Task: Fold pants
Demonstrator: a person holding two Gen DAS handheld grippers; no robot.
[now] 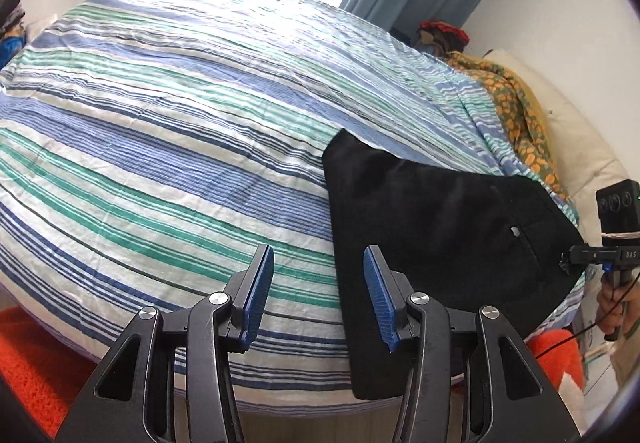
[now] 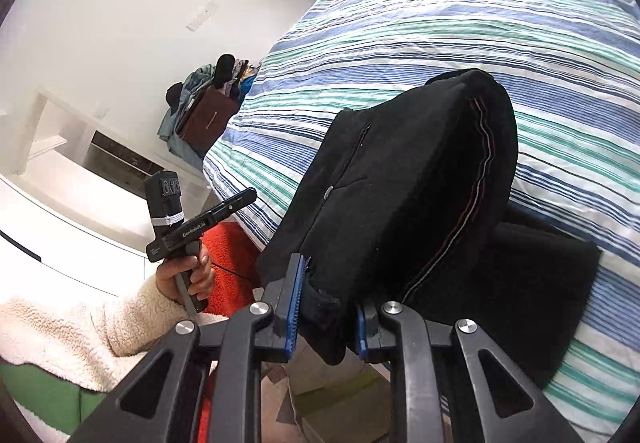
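Observation:
Black pants [image 1: 432, 243] lie at the near right corner of the striped bed [image 1: 180, 123], one end hanging over the edge. My left gripper [image 1: 320, 295] hovers open over the bedcover just left of them, nothing between its blue pads. My right gripper [image 2: 326, 315] is shut on an edge of the pants [image 2: 400, 183] and holds that part lifted off the bed [image 2: 480, 23], while another layer stays flat beneath. In the left wrist view the right gripper [image 1: 566, 261] pinches the pants' far right corner. The left gripper [image 2: 250, 197] shows side-on in the right wrist view, held by a hand in a fleecy sleeve.
An orange rug [image 1: 32, 355] lies on the floor by the bed. A floral blanket [image 1: 516, 111] and a cream pillow [image 1: 576, 131] sit along the bed's right side. A pile of clothes [image 2: 204, 111] and white furniture [image 2: 60, 163] stand beside the bed by the white wall.

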